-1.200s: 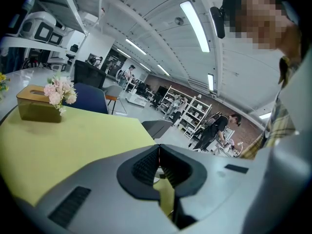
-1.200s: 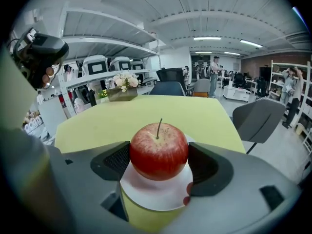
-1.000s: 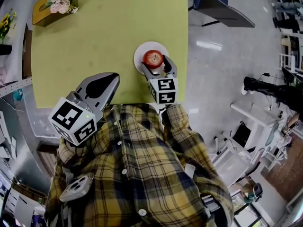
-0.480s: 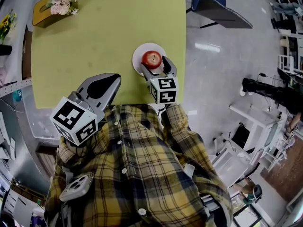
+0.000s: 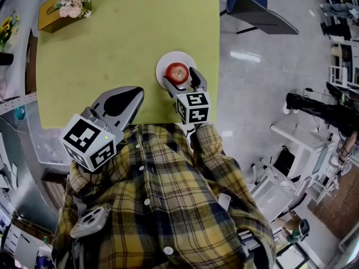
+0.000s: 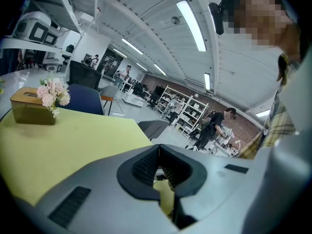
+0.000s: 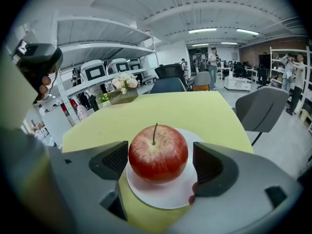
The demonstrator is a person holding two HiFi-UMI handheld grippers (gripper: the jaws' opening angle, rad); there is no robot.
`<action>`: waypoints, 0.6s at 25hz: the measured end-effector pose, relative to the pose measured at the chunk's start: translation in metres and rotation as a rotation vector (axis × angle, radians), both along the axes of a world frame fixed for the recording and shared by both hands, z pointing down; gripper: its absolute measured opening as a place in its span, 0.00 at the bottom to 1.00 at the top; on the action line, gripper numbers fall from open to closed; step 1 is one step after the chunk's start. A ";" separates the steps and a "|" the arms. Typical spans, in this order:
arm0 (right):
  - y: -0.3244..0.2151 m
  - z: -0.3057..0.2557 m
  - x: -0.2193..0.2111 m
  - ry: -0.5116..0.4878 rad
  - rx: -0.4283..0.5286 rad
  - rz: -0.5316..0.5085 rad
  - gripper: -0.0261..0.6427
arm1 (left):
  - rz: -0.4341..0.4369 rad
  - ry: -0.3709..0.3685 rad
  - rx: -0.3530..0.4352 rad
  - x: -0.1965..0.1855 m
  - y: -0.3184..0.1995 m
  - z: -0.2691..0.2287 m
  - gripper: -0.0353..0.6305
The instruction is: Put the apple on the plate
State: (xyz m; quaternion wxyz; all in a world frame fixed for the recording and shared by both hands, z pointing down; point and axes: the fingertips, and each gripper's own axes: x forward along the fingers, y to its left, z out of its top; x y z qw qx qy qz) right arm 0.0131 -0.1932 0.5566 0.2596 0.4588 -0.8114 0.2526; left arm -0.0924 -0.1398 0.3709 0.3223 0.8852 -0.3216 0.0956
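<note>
A red apple (image 5: 178,72) (image 7: 157,153) stands upright on a small white plate (image 5: 166,65) (image 7: 168,197), near the right edge of the yellow-green table (image 5: 112,43). My right gripper (image 5: 181,80) (image 7: 161,164) is open, with one jaw on each side of the apple. Its left pad (image 7: 116,161) is close against the apple and its right pad (image 7: 207,167) stands apart from it. My left gripper (image 5: 130,96) (image 6: 158,165) hovers over the table's near edge, to the left of the plate. It is shut, with nothing between its jaws.
A tan box with pink flowers (image 5: 66,5) (image 6: 35,109) sits at the table's far left corner. A blue chair (image 5: 255,5) stands past the far right corner. Grey floor lies right of the table edge (image 5: 219,66). A grey chair (image 7: 263,108) is on the right.
The apple stays on the plate between the right gripper's jaws, and the whole scene has shifted slightly left in the view. The left gripper has not moved.
</note>
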 end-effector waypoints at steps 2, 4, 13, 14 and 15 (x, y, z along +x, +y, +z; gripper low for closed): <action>0.000 -0.001 -0.001 -0.002 0.002 -0.003 0.62 | 0.002 0.001 0.001 0.001 0.000 -0.001 0.07; -0.001 -0.002 -0.002 -0.001 0.004 -0.007 0.62 | 0.004 0.004 0.002 0.002 -0.001 -0.001 0.07; -0.003 -0.019 -0.005 -0.033 0.020 0.006 0.61 | 0.008 0.017 0.022 0.001 -0.008 -0.006 0.07; -0.003 -0.023 -0.005 -0.041 0.025 0.008 0.61 | 0.007 0.020 0.025 0.001 -0.008 -0.007 0.07; -0.003 -0.027 -0.005 -0.052 0.028 0.012 0.61 | 0.004 0.023 0.027 0.001 -0.010 -0.008 0.07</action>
